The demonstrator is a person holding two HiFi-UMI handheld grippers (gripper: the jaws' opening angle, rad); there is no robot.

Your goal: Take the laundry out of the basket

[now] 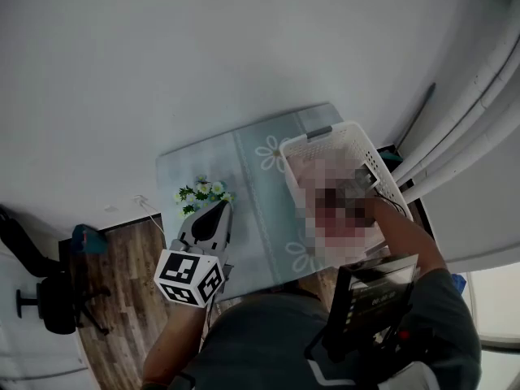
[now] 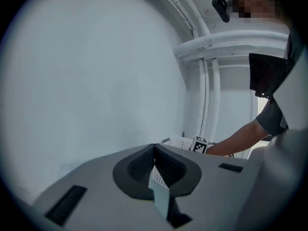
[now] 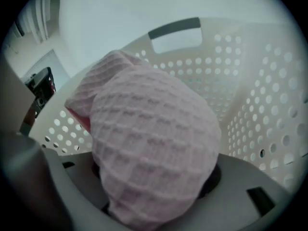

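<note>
A white perforated laundry basket [image 1: 325, 139] stands at the right end of a pale blue flowered mat [image 1: 244, 210]. In the right gripper view a pink waffle-weave cloth [image 3: 154, 138] bulges up between the jaws inside the basket [image 3: 250, 81], and my right gripper [image 3: 154, 186] is shut on it. A mosaic patch hides that gripper in the head view; its marker cube [image 2: 200, 145] shows by the basket [image 2: 180, 141]. My left gripper [image 1: 218, 211] hovers over the mat's left part, shut and holding nothing [image 2: 154, 150].
A small bunch of white flowers with green leaves [image 1: 201, 193] lies at the mat's left edge beside the left gripper. White pipes [image 1: 463, 120] run along the wall right of the basket. A black office chair [image 1: 49, 299] stands on the wooden floor at far left.
</note>
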